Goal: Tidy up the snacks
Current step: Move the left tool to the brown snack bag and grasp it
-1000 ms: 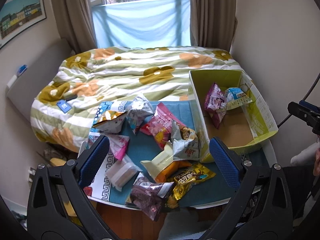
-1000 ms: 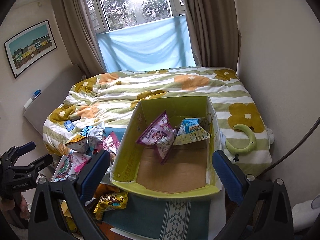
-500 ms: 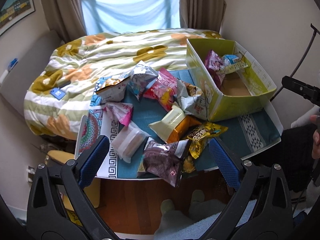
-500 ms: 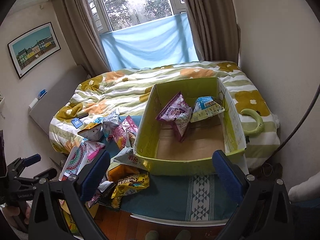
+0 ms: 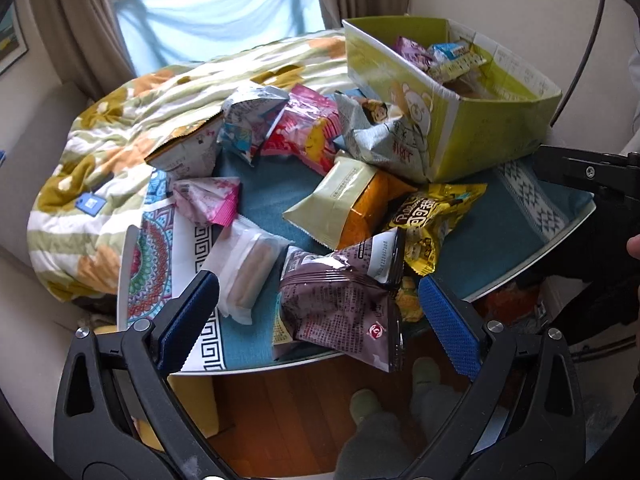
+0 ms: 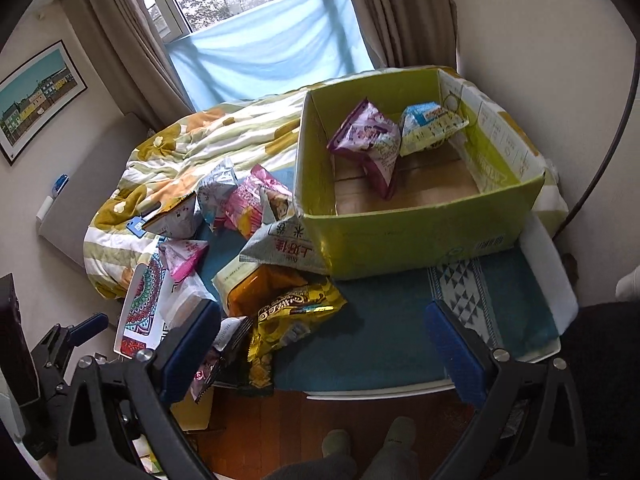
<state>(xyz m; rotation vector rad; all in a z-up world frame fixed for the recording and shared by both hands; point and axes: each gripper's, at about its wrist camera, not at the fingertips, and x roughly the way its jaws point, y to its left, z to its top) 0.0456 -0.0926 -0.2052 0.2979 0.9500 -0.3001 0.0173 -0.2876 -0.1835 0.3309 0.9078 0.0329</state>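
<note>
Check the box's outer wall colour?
Lime green box, clearest in the right wrist view.

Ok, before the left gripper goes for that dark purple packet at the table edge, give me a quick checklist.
1. Left gripper open, empty: ok.
2. Dark purple packet between the fingers' line: ok.
3. Packet free of neighbours: not ok, gold packet touches it.
4. Packet fully on the table: not ok, it overhangs the edge.
5. Green box has room: ok.
6. Right gripper open, clear of the box: ok.
</note>
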